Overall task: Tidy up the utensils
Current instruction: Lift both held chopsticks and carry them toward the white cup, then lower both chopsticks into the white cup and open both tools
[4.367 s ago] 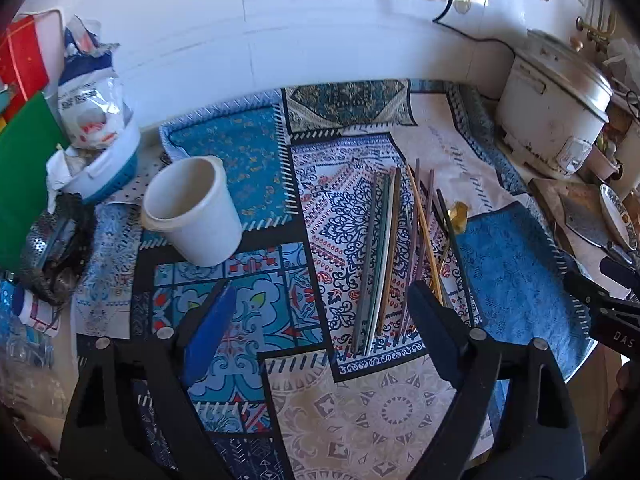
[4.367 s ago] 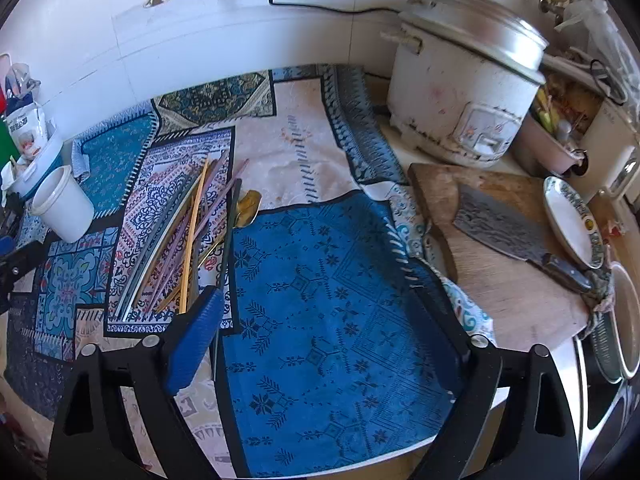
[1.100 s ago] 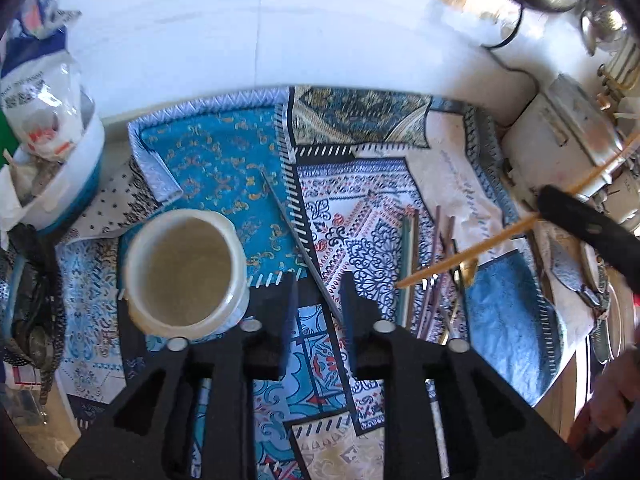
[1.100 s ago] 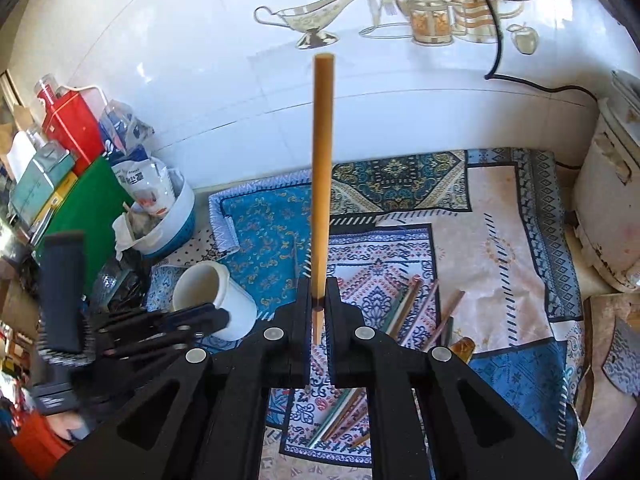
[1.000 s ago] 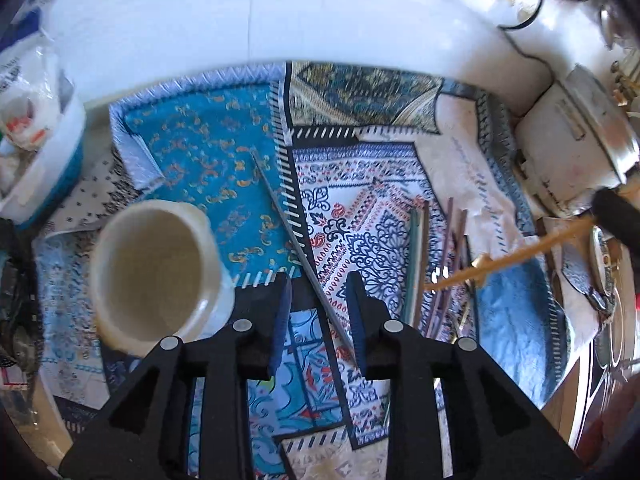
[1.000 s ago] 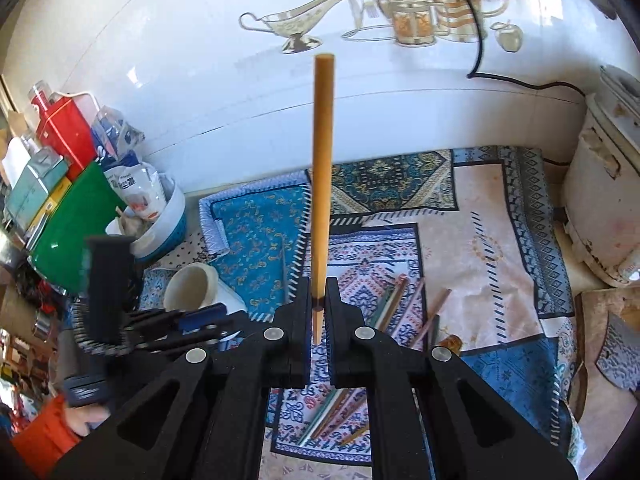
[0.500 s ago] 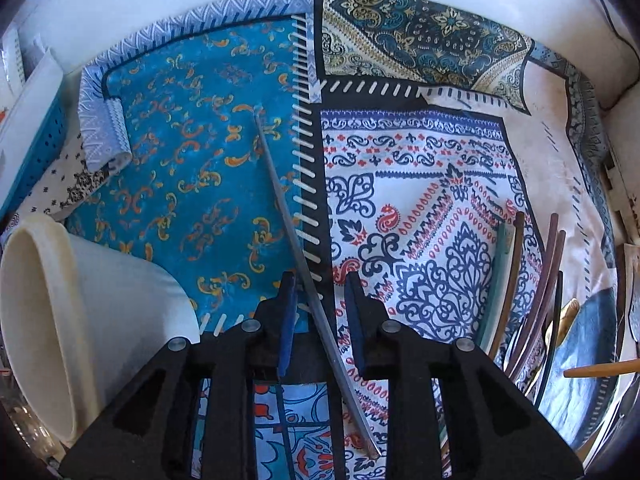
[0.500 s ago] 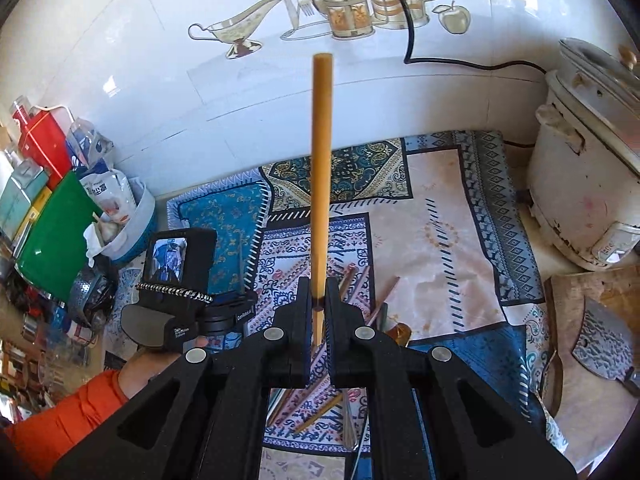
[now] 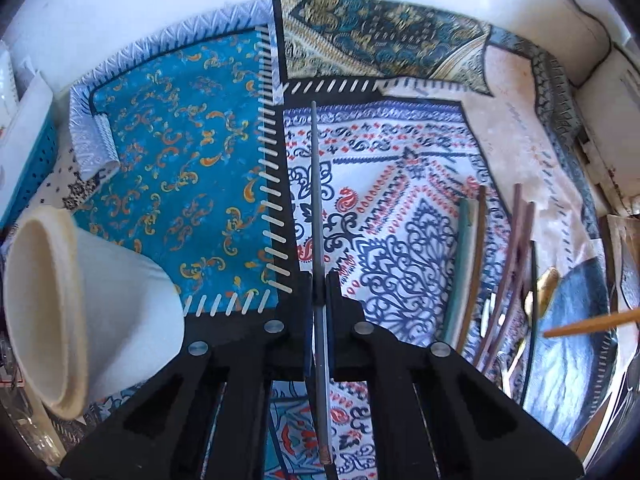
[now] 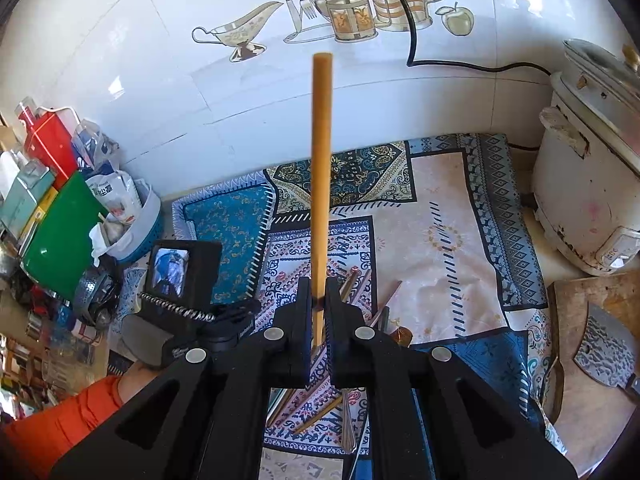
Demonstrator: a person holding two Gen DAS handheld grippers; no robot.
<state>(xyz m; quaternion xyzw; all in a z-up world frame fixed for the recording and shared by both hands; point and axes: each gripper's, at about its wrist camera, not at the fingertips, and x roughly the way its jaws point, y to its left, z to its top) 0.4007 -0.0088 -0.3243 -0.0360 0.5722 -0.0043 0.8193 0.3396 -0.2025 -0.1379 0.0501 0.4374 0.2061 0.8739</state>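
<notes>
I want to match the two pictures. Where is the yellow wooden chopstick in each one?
Left wrist view: the wooden chopstick pokes in at the right edge.
Right wrist view: it stands in the middle, pinched in the right gripper.
Shared landmark: the pile of chopsticks on the patterned cloth.

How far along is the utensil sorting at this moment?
Early. Done: nothing shows inside the white cup, though only part of its inside is visible. In hand: the left gripper has just closed on a grey chopstick; the right gripper holds a wooden chopstick. Left: the chopstick pile on the cloth.
</notes>
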